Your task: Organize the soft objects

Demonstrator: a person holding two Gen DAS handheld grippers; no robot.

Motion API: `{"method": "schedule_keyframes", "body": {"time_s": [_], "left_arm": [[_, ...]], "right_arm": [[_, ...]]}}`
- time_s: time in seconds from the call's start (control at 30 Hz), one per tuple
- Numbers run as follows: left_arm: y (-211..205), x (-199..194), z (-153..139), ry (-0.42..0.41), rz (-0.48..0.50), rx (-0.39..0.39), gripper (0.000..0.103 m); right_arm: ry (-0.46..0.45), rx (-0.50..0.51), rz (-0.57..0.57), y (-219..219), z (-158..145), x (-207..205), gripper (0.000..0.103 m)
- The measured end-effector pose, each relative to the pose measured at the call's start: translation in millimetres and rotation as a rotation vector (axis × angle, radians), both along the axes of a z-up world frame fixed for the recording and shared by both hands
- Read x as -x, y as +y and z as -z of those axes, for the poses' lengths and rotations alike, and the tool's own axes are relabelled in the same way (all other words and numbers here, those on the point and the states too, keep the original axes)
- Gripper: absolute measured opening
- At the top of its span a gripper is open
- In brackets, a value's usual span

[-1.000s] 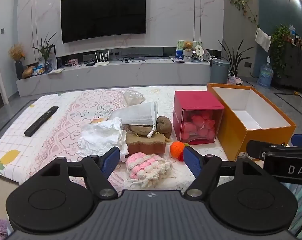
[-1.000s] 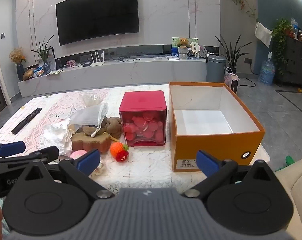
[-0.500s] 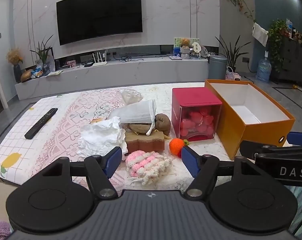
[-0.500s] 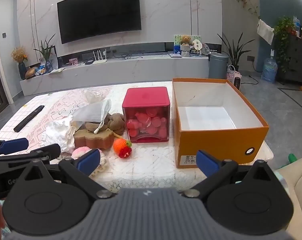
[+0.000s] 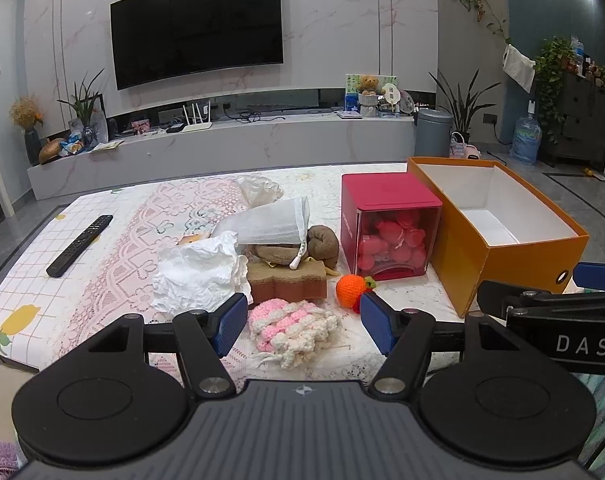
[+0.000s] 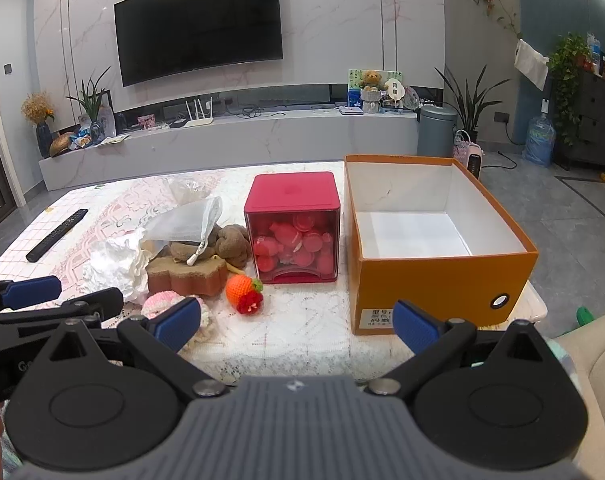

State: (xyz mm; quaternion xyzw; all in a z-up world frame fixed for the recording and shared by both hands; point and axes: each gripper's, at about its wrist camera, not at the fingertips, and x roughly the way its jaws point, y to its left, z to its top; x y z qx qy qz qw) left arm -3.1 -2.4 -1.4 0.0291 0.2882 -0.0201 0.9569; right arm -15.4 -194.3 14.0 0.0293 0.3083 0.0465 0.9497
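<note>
The left hand-held gripper (image 5: 300,322) has narrowed slightly but stays wide open and empty, low in the frame, framing the pink knitted piece (image 5: 292,330) on the table (image 5: 114,240). The right hand-held gripper (image 6: 296,326) is open and empty; the orange box (image 6: 442,280) at right holds nothing yet, so sorting seems just starting.

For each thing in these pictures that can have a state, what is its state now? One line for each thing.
orange box: open, no lid, nothing seen inside.
red cube box: lid on, pink pieces inside.
white mesh bag: lying on the brown plush, looks flat.
television: screen dark.
left gripper: open, holds nothing; the pink and white knit piece lies between its fingers, untouched.
right gripper: open, holds nothing.
</note>
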Motion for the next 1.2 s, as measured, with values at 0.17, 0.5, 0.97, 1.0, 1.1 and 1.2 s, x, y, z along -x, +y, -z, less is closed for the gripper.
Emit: {"method": "schedule_keyframes", "body": {"time_s": [0.17, 0.5, 0.97, 1.0, 1.1, 1.2], "left_arm": [[1.2, 0.2, 0.6, 0.005, -0.005, 0.004, 0.077], [1.7, 0.6, 1.0, 0.003, -0.007, 0.005, 0.077], [1.7, 0.6, 0.2, 0.001, -0.008, 0.007, 0.077], [1.6, 0.7, 0.2, 0.001, -0.008, 0.007, 0.077], [1.6, 0.7, 0.2, 0.001, -0.008, 0.005, 0.077], [0.1, 0.1, -1.1, -0.001, -0.006, 0.001, 0.077]], "right_arm": [[0.001, 0.003, 0.005, -0.8, 0.5, -0.4, 0.1], [0.002, 0.004, 0.015, -1.4, 1.0, -1.0, 0.1], [0.008, 0.002, 0.015, -2.2, 2.3, -1.2, 0.1], [0.009, 0.002, 0.015, -2.2, 2.2, -1.5, 0.1], [0.008, 0.002, 0.015, -2.3, 2.2, -1.4, 0.1], [0.009, 0.002, 0.015, -2.2, 2.2, -1.5, 0.1]]}}
